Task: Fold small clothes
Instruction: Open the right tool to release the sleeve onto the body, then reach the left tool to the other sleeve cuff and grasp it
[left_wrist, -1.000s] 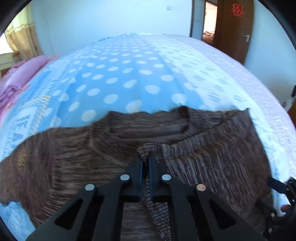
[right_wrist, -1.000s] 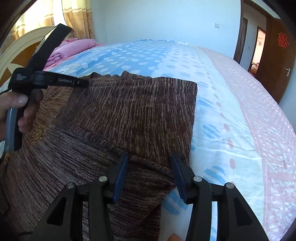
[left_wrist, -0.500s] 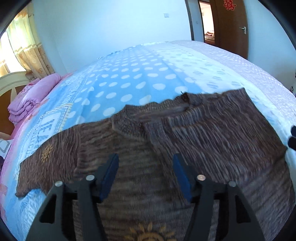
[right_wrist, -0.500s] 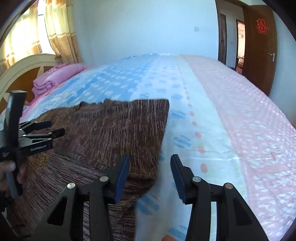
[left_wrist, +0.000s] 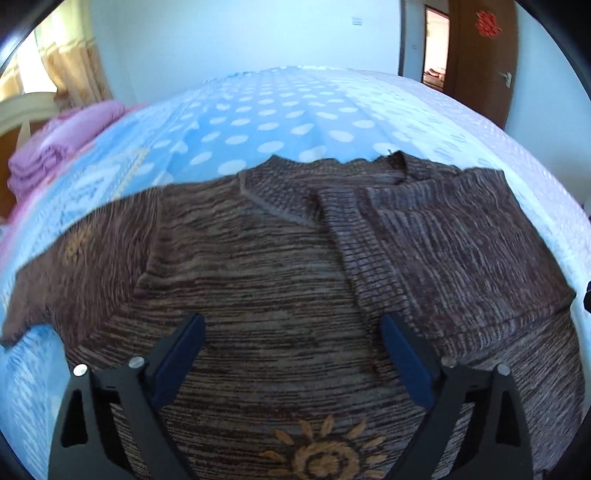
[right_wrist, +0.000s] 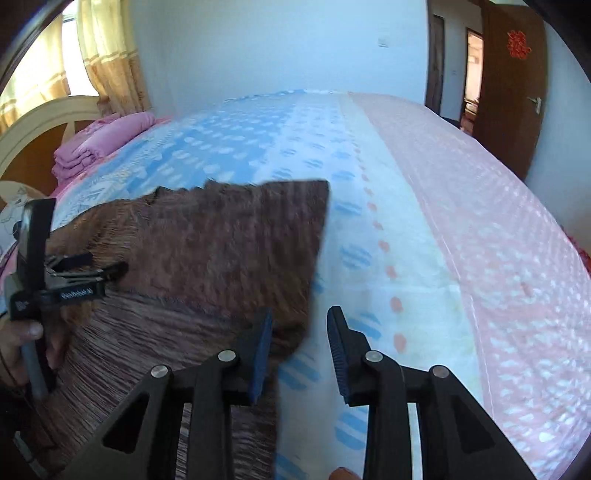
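Brown knit sweater (left_wrist: 280, 266) lay flat on the bed (left_wrist: 288, 122), right sleeve folded in across the chest, left sleeve out toward the pink bedding (left_wrist: 62, 147). Left gripper (left_wrist: 291, 354) hung over the sweater's middle, fingers released and opening wide, nothing between them. Right gripper (right_wrist: 300, 350) was above the sweater's right edge, fingers closing, not grasping; only bedsheet showed between them.

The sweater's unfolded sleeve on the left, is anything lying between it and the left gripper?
Nothing visible does. The left gripper hangs over the sweater body, jaws opening with nothing between them. The flat sleeve lies to its left on the bedspread, with only knit fabric in between.
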